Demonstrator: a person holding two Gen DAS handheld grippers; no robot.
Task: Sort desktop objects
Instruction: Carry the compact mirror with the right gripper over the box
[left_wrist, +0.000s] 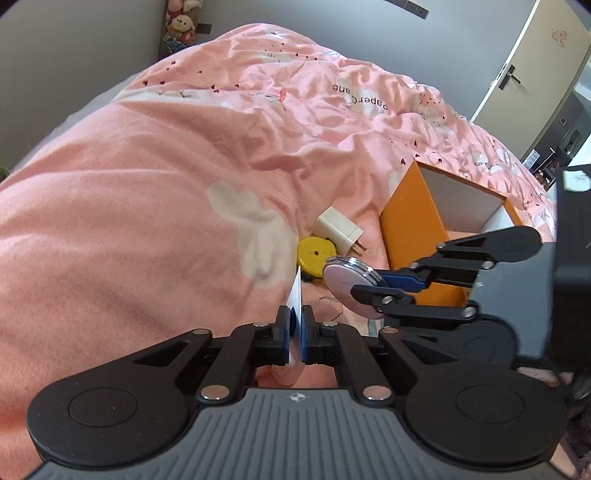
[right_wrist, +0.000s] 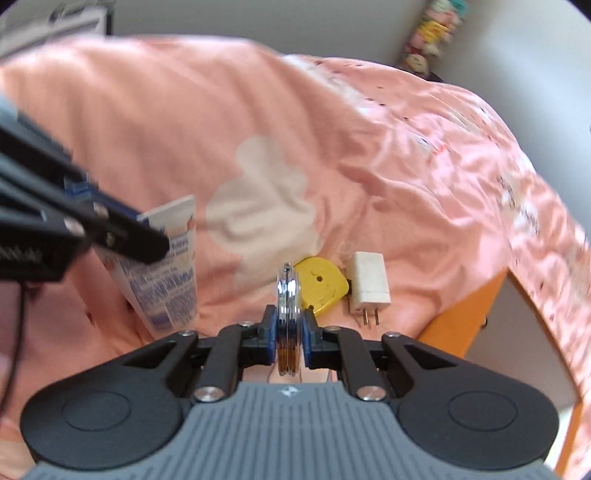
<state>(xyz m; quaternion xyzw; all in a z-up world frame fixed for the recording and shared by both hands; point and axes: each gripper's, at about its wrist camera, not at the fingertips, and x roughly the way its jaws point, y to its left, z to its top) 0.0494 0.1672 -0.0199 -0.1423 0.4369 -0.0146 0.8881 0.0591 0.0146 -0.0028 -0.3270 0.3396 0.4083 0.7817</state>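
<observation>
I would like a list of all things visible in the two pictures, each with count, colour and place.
tube: one, white with blue print, held by its flat end in the left gripper.
disc: one, silver, round, held on edge in the right gripper.
tape measure: one, yellow, on the quilt, touching the charger.
charger: one, white, two prongs, on the quilt between tape measure and box.
box: one, orange outside, white inside, open, on the quilt to the right.
quilt: one, pink with white shapes, under everything.
plush toys: several, mixed colours, by the far wall.
door: one, cream, far right.
left gripper: black, blue pads, shut.
right gripper: black, blue pads, shut.
</observation>
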